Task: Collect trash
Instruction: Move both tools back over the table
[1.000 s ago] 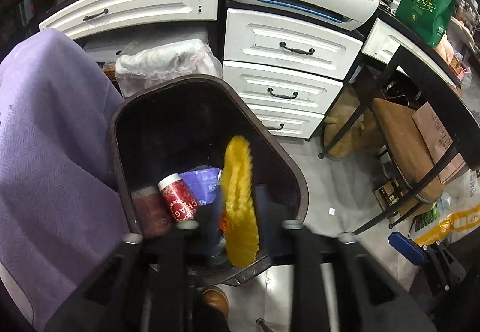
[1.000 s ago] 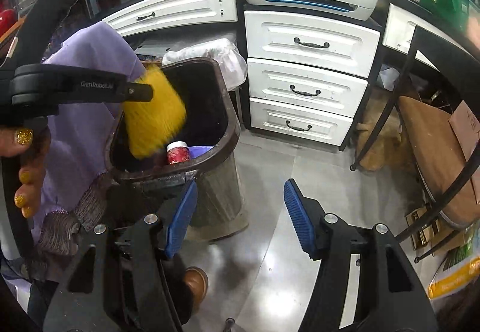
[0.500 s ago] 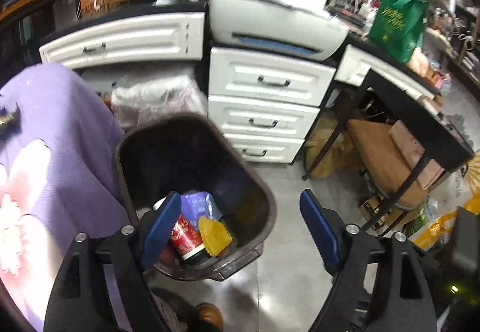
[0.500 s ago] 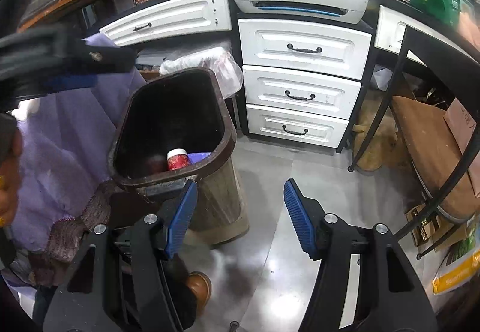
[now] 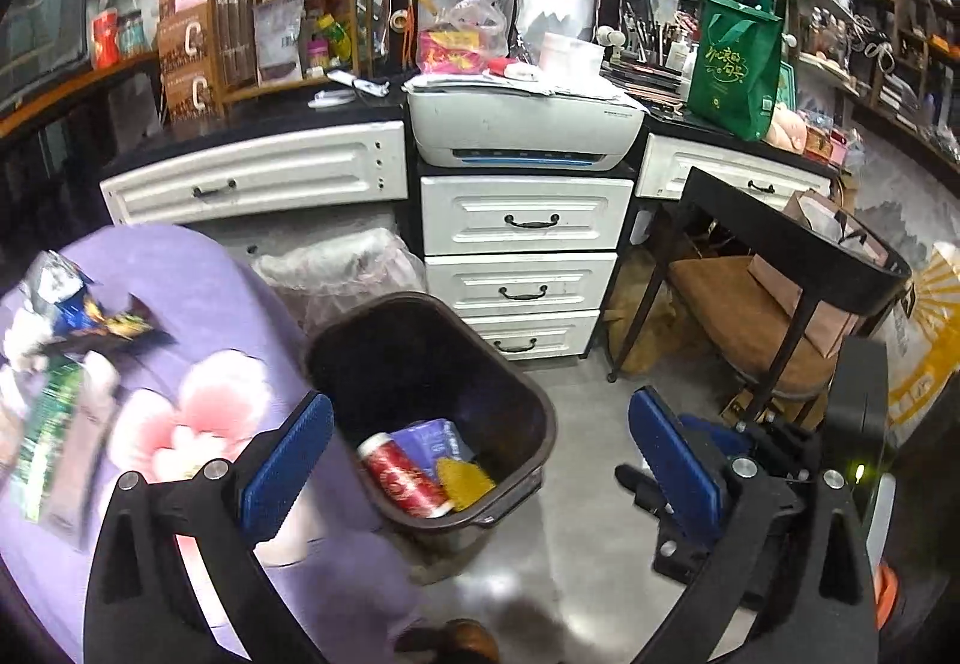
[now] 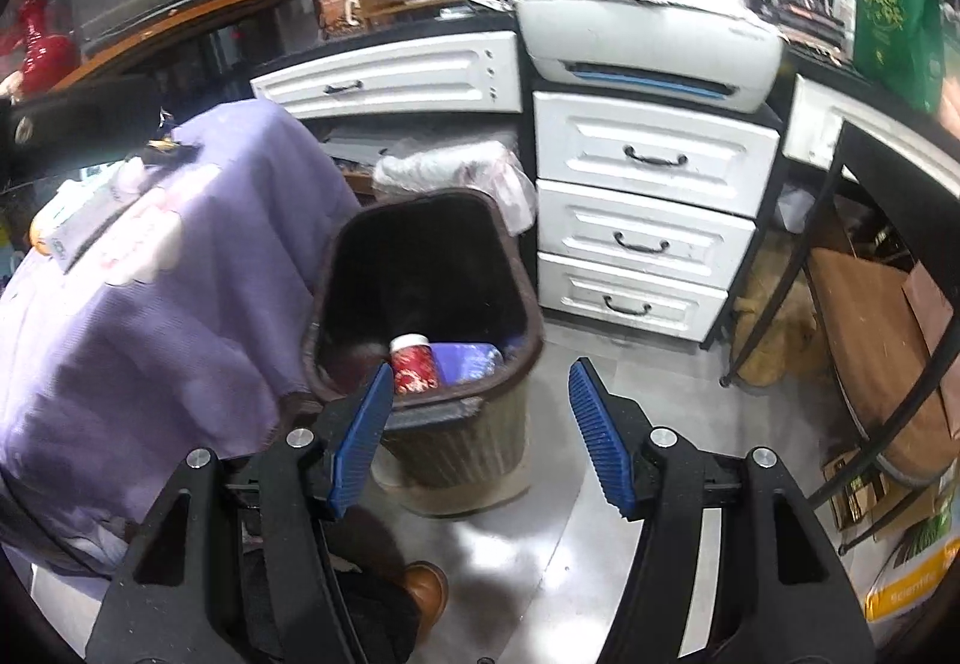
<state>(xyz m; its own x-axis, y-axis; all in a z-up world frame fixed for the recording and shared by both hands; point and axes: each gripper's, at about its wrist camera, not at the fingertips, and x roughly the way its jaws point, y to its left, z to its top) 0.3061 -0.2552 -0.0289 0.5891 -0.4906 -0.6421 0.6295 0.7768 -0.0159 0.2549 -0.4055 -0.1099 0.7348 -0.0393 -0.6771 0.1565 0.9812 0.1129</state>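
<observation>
I hold my left gripper spread wide and empty above the brown trash bin, which already holds a red can, a purple wrapper and a yellow piece. The next litter, a blue snack wrapper, lies on the purple cloth, up and left of this claw, clearly nearer it than my right gripper, also spread and empty.
</observation>
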